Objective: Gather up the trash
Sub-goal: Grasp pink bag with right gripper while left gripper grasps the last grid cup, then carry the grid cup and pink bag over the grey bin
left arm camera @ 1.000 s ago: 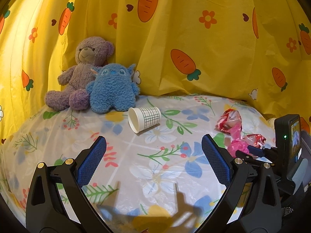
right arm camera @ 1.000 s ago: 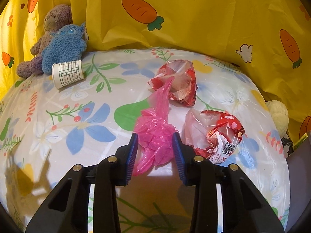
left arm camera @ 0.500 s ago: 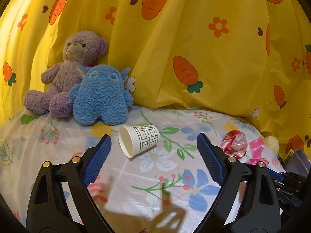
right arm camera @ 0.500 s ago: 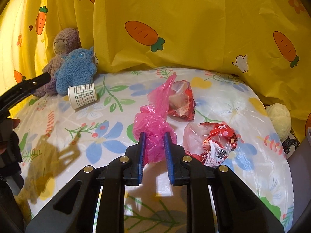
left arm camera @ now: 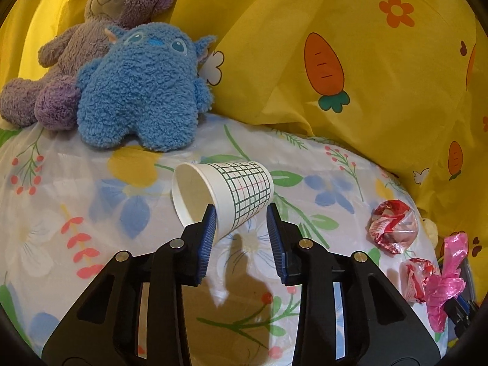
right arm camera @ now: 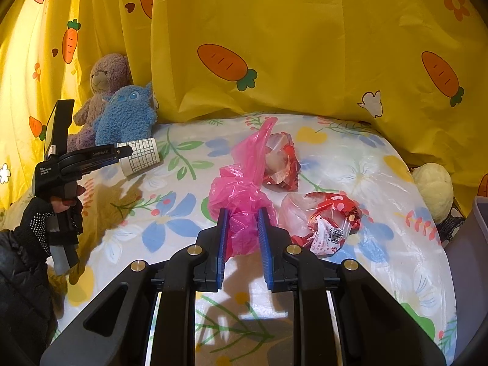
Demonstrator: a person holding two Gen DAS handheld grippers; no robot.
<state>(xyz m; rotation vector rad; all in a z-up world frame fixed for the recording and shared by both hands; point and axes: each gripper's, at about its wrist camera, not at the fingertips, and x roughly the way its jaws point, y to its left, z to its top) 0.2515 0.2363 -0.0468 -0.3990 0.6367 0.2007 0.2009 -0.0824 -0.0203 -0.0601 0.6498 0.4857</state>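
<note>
A white paper cup (left arm camera: 225, 195) with a green grid print lies on its side on the floral sheet. My left gripper (left arm camera: 242, 224) straddles its lower side, jaws narrowed around it, the left pad touching, the right pad a little apart. My right gripper (right arm camera: 242, 231) is shut on a crumpled pink plastic bag (right arm camera: 241, 189), held just above the sheet. Two red and clear wrappers lie near it, one behind (right arm camera: 282, 164) and one to the right (right arm camera: 326, 222). The cup (right arm camera: 140, 155) and left gripper (right arm camera: 91, 155) also show in the right wrist view.
A purple teddy bear (left arm camera: 91, 39) and a blue plush monster (left arm camera: 143, 88) sit at the back left against the yellow carrot curtain (left arm camera: 350, 45). A pale yellow plush (right arm camera: 434, 189) lies at the right edge of the sheet. A grey bin edge (right arm camera: 469, 244) is at far right.
My left gripper has moved forward to the cup and narrowed its jaws around it. My right gripper has closed on the pink bag and lifted it slightly.
</note>
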